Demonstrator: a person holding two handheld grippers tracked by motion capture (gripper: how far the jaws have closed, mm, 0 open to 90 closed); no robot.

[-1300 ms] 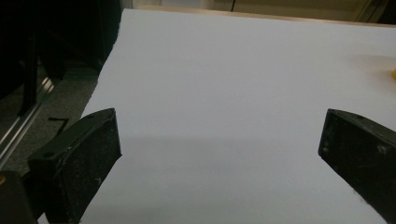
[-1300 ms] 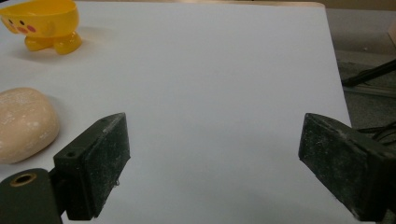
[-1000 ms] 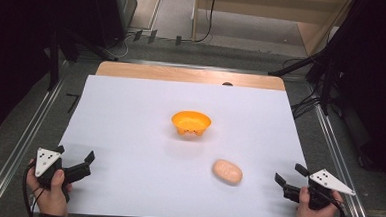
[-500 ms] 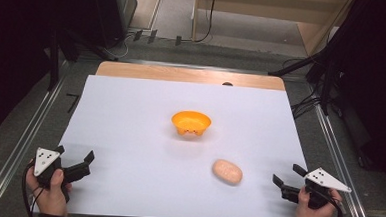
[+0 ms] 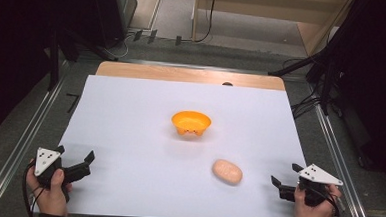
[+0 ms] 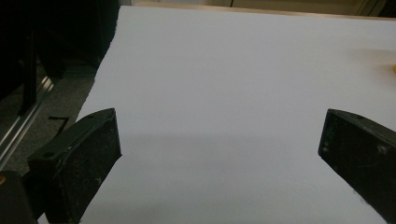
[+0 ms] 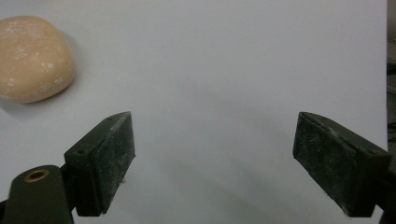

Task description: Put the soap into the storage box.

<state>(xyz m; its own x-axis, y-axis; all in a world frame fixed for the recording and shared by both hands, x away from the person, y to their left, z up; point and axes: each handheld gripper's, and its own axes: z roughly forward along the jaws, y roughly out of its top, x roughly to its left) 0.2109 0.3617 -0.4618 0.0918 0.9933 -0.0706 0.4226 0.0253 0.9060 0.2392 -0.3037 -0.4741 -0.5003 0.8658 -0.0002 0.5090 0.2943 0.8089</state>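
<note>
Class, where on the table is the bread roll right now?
In the high view, the bread roll lies on the white sheet, front right of the orange bowl, nearer the right tongs.

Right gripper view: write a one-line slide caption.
Open right gripper over the white sheet, bread roll ahead to its left.

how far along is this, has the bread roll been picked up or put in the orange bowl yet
Nothing looks done yet. The bread roll lies on the white table cover, apart from the orange bowl, which looks empty. Nothing is in hand: the right hand-held gripper, nearest the roll, is open near the cover's edge, and the left hand-held gripper is open too. Left, probably: reaching, grasping and moving the roll.
</note>
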